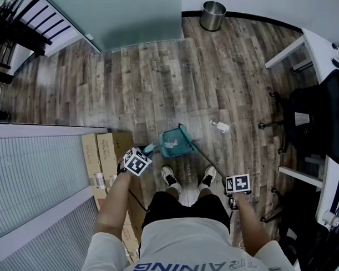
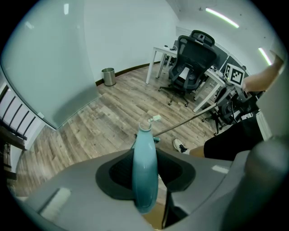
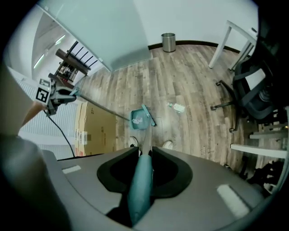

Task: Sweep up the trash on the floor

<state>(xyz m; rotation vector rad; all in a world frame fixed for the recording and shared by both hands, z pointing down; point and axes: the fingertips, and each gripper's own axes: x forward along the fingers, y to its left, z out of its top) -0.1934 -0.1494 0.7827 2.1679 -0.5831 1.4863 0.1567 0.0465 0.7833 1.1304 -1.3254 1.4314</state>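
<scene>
- Indoors, a person stands on the wood-plank floor (image 1: 156, 77) with a long-handled tool in each claw.
- Left claw (image 2: 144, 178) is clamped on the teal handle of the dustpan (image 1: 174, 142). The handle slants down from the claw to the pan, which sits on the floor just ahead of the shoes (image 1: 170, 177).
- Right claw (image 3: 142, 180) is clamped on the teal grip of the broom (image 3: 147, 115). Its thin stick runs down and forward to the head.
- The broom head lies along the pan's right edge, at its mouth.
- White scraps (image 1: 170, 143) sit inside the pan.
- One crumpled piece of trash (image 1: 220, 125) lies on the floor to the right, apart from the broom.
- A metal waste bin (image 1: 212, 15) stands by the far wall.
</scene>
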